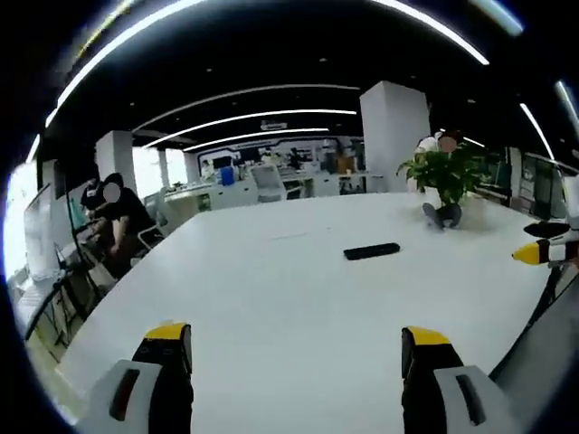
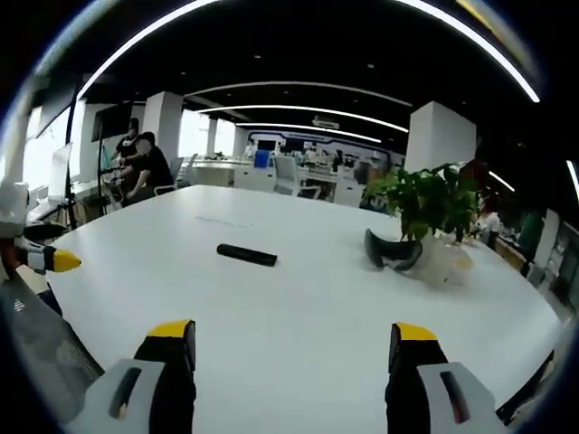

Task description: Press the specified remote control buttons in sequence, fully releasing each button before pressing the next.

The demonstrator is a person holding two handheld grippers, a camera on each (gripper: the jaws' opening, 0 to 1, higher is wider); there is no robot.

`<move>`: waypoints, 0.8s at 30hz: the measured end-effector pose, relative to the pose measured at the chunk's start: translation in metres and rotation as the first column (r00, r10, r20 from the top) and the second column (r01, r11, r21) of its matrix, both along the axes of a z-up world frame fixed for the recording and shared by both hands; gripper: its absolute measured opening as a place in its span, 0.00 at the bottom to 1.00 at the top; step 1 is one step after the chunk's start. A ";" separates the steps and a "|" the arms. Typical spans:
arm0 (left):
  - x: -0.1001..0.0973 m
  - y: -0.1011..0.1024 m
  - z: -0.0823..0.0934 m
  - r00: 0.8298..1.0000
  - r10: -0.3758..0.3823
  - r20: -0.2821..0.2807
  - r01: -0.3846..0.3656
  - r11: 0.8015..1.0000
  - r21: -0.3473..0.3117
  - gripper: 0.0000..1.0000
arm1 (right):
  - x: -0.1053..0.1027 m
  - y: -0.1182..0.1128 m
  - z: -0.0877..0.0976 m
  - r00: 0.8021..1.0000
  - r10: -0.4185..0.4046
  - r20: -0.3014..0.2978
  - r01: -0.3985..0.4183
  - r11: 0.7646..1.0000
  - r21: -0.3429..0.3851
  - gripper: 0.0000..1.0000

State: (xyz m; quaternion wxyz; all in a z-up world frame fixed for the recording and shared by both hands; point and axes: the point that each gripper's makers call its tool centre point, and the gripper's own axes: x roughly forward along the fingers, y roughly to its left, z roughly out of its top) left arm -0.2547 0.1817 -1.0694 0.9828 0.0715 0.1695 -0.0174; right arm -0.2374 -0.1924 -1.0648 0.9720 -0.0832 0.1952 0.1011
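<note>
A slim black remote control [image 1: 371, 251] lies flat on the big white table [image 1: 271, 298], well beyond my left gripper [image 1: 297, 348], whose yellow-tipped jaws stand wide apart with nothing between them. In the right gripper view the same remote control [image 2: 246, 255] lies ahead and a little left of my right gripper [image 2: 294, 346], also open and empty. The right gripper's yellow tips [image 1: 534, 253] poke in at the right edge of the left gripper view. The left gripper's tip [image 2: 54, 260] shows at the left edge of the right gripper view. Neither gripper touches the remote.
A potted green plant [image 2: 425, 217] stands on the table [image 2: 298, 298] with a dark headset-like object [image 2: 391, 253] at its foot; in the left gripper view the plant [image 1: 448, 181] is far right. People sit at desks [image 1: 113, 221] beyond the table's far left edge. Office chairs and pillars stand behind.
</note>
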 end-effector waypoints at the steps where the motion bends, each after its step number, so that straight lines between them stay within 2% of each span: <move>1: -0.001 0.005 0.002 1.000 0.015 0.000 -0.015 0.999 0.045 1.00 | 0.000 0.000 0.001 1.000 -0.001 0.003 0.001 1.000 0.002 0.87; 3: -0.001 0.003 0.008 0.999 0.010 0.052 -0.012 0.999 0.033 1.00 | -0.002 0.000 0.004 1.000 0.000 0.015 0.000 1.000 0.004 0.84; 4: -0.001 0.003 0.008 0.998 0.012 0.058 -0.012 1.000 0.010 1.00 | -0.002 0.000 0.008 0.999 -0.001 0.039 0.001 1.000 0.003 0.82; 6: 0.000 0.003 0.005 0.999 0.012 0.044 -0.012 1.000 -0.004 1.00 | -0.002 -0.001 0.016 0.997 -0.008 0.077 0.008 1.000 0.005 0.82; 8: 0.001 0.004 0.001 1.000 0.016 0.024 -0.016 1.000 0.007 1.00 | -0.003 -0.001 0.017 0.997 -0.009 0.081 0.009 1.000 0.006 0.83; 10: 0.001 0.003 0.003 0.999 0.007 0.034 -0.007 1.000 0.013 1.00 | -0.003 0.000 0.018 0.996 -0.010 0.088 0.009 1.000 0.008 0.82; 13: 0.002 0.001 -0.004 1.000 -0.005 0.007 0.005 1.000 0.002 1.00 | -0.003 0.000 0.026 0.991 -0.013 0.132 0.011 1.000 0.012 0.81; 18: 0.003 -0.003 -0.006 1.000 -0.027 0.000 0.027 1.000 0.008 1.00 | -0.001 0.000 0.018 0.995 -0.014 0.098 0.014 1.000 -0.003 0.83; 24: 0.004 -0.002 -0.003 1.000 -0.026 0.018 0.025 1.000 0.018 1.00 | -0.001 0.001 0.018 0.995 -0.013 0.100 0.014 1.000 -0.012 0.84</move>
